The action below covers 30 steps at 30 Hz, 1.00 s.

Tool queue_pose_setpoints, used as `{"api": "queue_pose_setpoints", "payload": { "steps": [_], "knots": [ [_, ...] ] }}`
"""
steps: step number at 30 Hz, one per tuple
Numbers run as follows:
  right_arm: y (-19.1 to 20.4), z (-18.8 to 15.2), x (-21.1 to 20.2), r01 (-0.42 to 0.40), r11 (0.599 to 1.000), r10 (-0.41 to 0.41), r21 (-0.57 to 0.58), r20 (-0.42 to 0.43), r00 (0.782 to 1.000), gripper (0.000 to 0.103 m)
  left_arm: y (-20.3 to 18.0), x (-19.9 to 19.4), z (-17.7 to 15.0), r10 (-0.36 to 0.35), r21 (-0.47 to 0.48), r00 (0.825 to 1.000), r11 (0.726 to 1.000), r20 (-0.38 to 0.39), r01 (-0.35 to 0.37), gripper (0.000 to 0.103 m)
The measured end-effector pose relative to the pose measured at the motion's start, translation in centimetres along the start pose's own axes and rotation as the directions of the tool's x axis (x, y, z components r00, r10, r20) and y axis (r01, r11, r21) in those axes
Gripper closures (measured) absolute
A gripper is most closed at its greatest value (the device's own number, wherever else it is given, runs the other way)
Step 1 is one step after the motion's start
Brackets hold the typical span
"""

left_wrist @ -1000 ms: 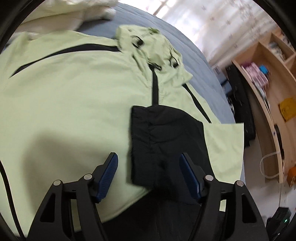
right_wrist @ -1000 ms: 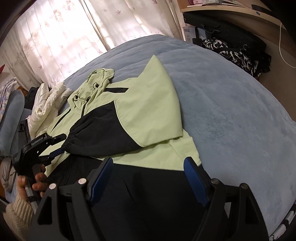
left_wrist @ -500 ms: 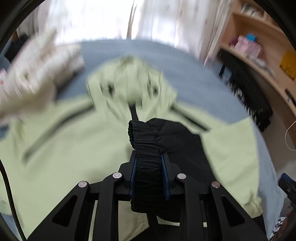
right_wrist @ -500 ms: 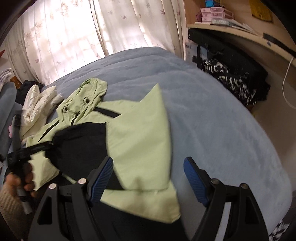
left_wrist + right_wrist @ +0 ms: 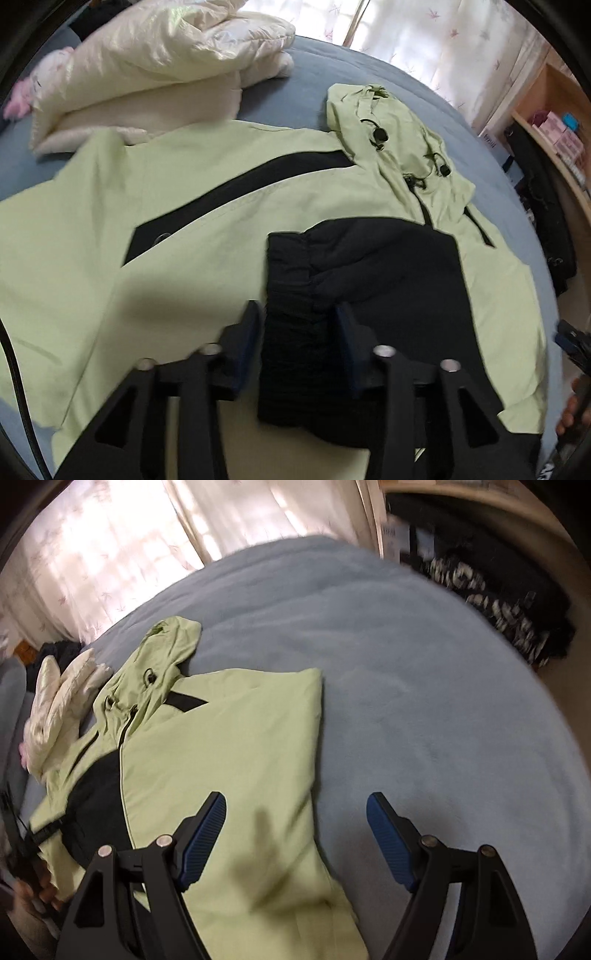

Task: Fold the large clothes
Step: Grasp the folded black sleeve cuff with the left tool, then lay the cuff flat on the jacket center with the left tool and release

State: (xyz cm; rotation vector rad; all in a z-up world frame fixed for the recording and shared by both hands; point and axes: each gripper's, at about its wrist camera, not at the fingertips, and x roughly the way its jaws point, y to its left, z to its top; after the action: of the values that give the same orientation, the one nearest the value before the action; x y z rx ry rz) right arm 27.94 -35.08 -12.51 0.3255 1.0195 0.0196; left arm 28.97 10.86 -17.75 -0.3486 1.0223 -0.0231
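On the blue bed a pale green jacket lies spread flat, zip side up, its hood pointing away toward the curtains.

Off to the far left of the left claw, a puffy cream coat sits bundled on the bed, touching the jacket's outstretched left-hand sleeve. A black stripe runs slantwise across the green chest ahead of that claw and to its left. Directly between the left claw's blue pads lies the black sleeve cuff, folded across the jacket's front; the jaws have just been opening, and they stand half apart with the cuff lying in the gap, the pads just beside it rather than pressing on it. To the right of this claw the black sleeve widens into the green shoulder, and beyond the bed's edge a wooden shelf holds small boxes.

The right claw hovers over the jacket's other side with its jaws wide and nothing between them. Its left pad hangs above the green fabric of the folded-in sleeve, its right pad above bare blue bedding, so the jacket's folded edge runs under the gap. Far right of it, dark patterned clothing is heaped beside the bed. At the left rim of that view a hand grips the other tool.
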Motion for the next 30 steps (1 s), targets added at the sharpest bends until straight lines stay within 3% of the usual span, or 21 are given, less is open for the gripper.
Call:
{"api": "queue_pose_setpoints", "payload": {
  "steps": [1, 3, 8, 10, 11, 12, 13, 16, 22, 25, 28, 30],
  "knots": [
    [0.0, 0.5, 0.6, -0.012, 1.000, 0.012, 0.012, -0.002, 1.000, 0.024, -0.2, 0.1, 0.3, -0.017, 0.004, 1.000, 1.000, 0.003, 0.017, 0.034],
    [-0.5, 2.4, 2.2, -0.035, 0.999, 0.035, 0.039, -0.006, 0.999, 0.024, -0.4, 0.3, 0.7, -0.010, 0.022, 1.000, 1.000, 0.007, 0.010, 0.024],
    [-1.1, 4.3, 6.5, -0.002, 0.998, 0.007, 0.066, -0.077, 0.997, 0.025, -2.2, 2.7, 2.2, 0.061, 0.083, 0.997, 0.995, -0.043, -0.057, 0.023],
    [-1.3, 4.3, 7.7, -0.041, 0.995, 0.049, 0.085, -0.095, 0.994, 0.047, -3.1, 3.0, 2.3, 0.071, 0.116, 0.997, 0.991, -0.031, -0.067, 0.028],
    [-1.3, 4.4, 8.0, -0.070, 0.994, 0.078, 0.082, -0.101, 0.992, 0.086, -3.7, 3.1, 2.4, 0.083, 0.131, 0.996, 0.988, -0.019, -0.079, 0.036],
    [-1.1, 4.5, 7.8, -0.043, 0.998, 0.048, 0.056, -0.090, 0.995, 0.099, -4.1, 3.1, 2.6, 0.087, 0.147, 0.996, 0.985, -0.010, -0.085, 0.060],
    [-0.9, 4.7, 7.5, -0.016, 0.999, 0.018, 0.029, -0.065, 0.998, 0.100, -4.4, 3.0, 2.6, 0.075, 0.159, 0.997, 0.985, -0.013, -0.073, 0.069],
    [-1.3, 5.6, 6.0, 0.042, 0.999, -0.041, -0.010, 0.033, 0.999, 0.101, -5.4, 3.7, 3.1, 0.071, 0.159, 0.997, 0.985, 0.001, -0.070, 0.069],
    [-1.6, 5.3, 7.9, 0.104, 0.994, -0.106, -0.044, -0.029, 0.994, 0.097, -6.4, 4.6, 2.4, 0.136, 0.230, 0.989, 0.962, 0.053, -0.144, 0.066],
    [-1.4, 5.3, 5.6, 0.121, 0.993, -0.121, -0.012, -0.013, 0.993, 0.095, -6.2, 3.3, 2.7, 0.135, 0.244, 0.990, 0.959, 0.044, -0.142, 0.065],
    [-0.8, 4.6, 2.3, 0.127, 0.992, -0.126, -0.009, 0.055, 0.990, 0.093, -5.5, 0.8, 2.6, 0.148, 0.252, 0.985, 0.953, 0.088, -0.166, 0.063],
    [0.0, 3.5, -0.2, 0.117, 0.993, -0.115, -0.022, 0.100, 0.988, 0.084, -5.1, -1.2, 2.3, 0.135, 0.252, 0.980, 0.953, 0.144, -0.169, 0.063]
  ]
}}
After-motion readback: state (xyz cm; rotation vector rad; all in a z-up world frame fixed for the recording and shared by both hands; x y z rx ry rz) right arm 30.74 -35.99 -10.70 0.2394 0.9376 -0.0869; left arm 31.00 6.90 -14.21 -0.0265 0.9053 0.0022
